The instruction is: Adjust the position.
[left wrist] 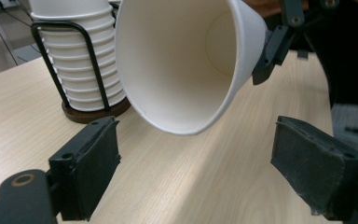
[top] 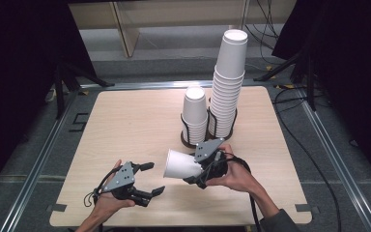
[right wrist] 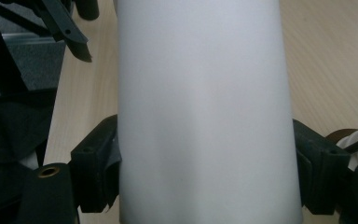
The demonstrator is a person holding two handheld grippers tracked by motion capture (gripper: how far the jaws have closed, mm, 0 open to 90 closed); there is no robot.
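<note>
The right hand-held gripper [top: 199,170] clamps a white paper cup [top: 182,164] on its side above the near desk [top: 125,121] — mouth aimed left at the left hand-held gripper [top: 150,178], whose jaws gape empty — seemingly for a handover.

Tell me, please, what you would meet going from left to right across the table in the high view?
Left gripper → paper cup held on its side → right gripper → right hand. The two cup stacks stand farther back, so I leave them out.
</note>
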